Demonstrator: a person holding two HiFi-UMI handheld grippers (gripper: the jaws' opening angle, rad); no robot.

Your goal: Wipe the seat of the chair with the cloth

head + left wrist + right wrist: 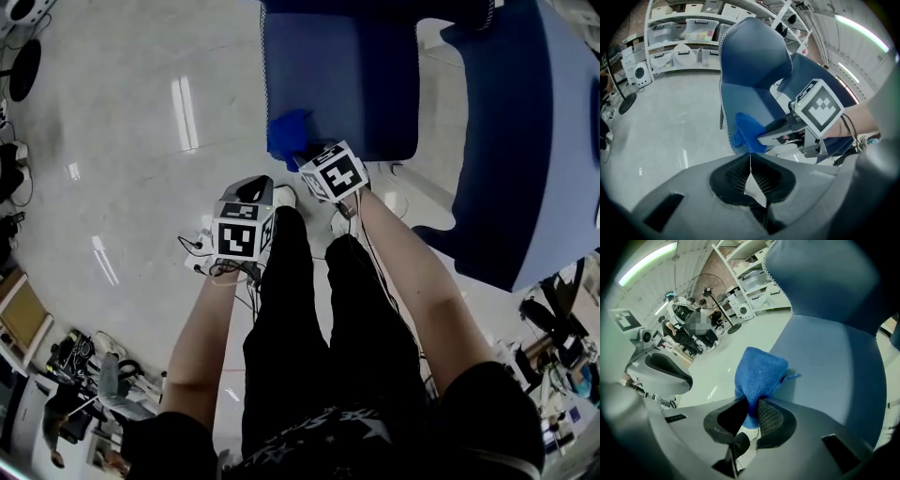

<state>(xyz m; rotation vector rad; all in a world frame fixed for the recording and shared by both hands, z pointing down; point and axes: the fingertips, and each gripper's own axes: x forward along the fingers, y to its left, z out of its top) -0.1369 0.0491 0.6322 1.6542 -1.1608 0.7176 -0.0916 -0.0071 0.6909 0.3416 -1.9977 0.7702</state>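
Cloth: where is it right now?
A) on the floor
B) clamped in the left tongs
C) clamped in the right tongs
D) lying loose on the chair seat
C: the right gripper view shows the blue cloth pinched between the jaws of the right tongs, beside the chair seat; the left tongs are closed with nothing between them.

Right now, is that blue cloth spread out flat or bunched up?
Bunched up. The cloth is a crumpled wad pinched between the jaws of the right gripper, near the front edge of the chair seat, not laid flat.
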